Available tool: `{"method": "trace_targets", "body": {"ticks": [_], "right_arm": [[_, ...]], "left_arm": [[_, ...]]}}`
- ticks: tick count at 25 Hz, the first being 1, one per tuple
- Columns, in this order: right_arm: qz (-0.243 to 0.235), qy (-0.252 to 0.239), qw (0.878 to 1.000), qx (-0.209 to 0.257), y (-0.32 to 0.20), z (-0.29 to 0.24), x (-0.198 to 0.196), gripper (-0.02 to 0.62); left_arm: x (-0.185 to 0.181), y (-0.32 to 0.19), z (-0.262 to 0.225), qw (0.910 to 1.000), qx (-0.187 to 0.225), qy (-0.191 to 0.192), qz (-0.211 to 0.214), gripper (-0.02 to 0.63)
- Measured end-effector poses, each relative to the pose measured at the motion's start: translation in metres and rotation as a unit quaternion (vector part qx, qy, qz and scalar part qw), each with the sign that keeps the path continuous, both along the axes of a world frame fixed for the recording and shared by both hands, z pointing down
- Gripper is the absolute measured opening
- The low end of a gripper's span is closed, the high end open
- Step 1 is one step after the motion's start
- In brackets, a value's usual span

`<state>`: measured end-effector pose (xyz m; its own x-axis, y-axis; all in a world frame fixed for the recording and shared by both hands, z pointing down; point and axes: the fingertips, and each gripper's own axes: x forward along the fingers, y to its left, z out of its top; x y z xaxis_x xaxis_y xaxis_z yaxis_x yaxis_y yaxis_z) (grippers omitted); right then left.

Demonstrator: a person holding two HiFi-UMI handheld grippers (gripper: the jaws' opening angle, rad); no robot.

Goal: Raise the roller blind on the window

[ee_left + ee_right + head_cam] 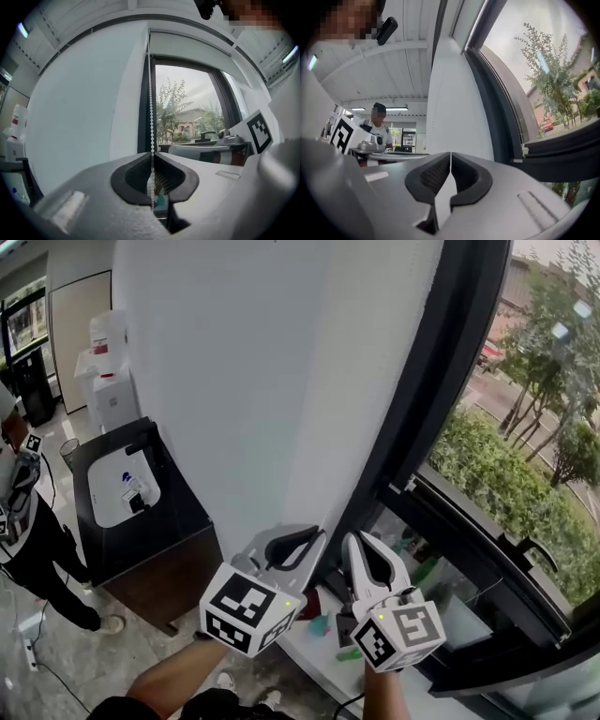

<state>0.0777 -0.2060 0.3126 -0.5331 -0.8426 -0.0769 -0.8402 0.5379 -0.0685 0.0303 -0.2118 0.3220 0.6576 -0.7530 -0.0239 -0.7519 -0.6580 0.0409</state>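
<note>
At the foot of the white wall, I am holding my left gripper with its jaws pinched nearly shut on the bead chain. The beads are passing between the ribbed pads and hanging on a little way below them. From that grip the chain is running straight up, its long axis vertical, along the dark edge of the window toward the roller blind. The blind is sitting high at the top of the opening, with most of the glass already showing.

Just to the right, nearer the glass, I am keeping my right gripper level beside the first. Its tips are closed together, and no bead is showing between its pads in its own view, so it appears to be gripping nothing.

The chain is therefore lying to the left of my right fingers, and the left hand is the one on it. As I judge it, the coming pull is going to be straight down along the chain, with the right gripper needing to open and shift left before it can share the work.
</note>
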Motion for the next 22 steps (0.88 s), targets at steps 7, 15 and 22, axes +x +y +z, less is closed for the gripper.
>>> {"method": "trace_targets", "body": {"ticks": [7, 15, 22], "right_arm": [[0.037, -0.001, 0.999, -0.015, 0.02, 0.027, -0.011, 0.006], [0.072, 0.008, 0.997, -0.022, 0.032, 0.04, -0.032, 0.006], [0.094, 0.005, 0.995, -0.034, 0.049, 0.051, -0.043, 0.006]], "left_arm": [[-0.006, 0.02, 0.01, 0.9998, 0.011, -0.012, -0.01, 0.02], [-0.023, 0.031, 0.027, 0.9999, 0.004, -0.009, -0.005, 0.02], [-0.036, 0.049, 0.035, 0.9999, -0.003, 0.007, 0.009, 0.035]]}}
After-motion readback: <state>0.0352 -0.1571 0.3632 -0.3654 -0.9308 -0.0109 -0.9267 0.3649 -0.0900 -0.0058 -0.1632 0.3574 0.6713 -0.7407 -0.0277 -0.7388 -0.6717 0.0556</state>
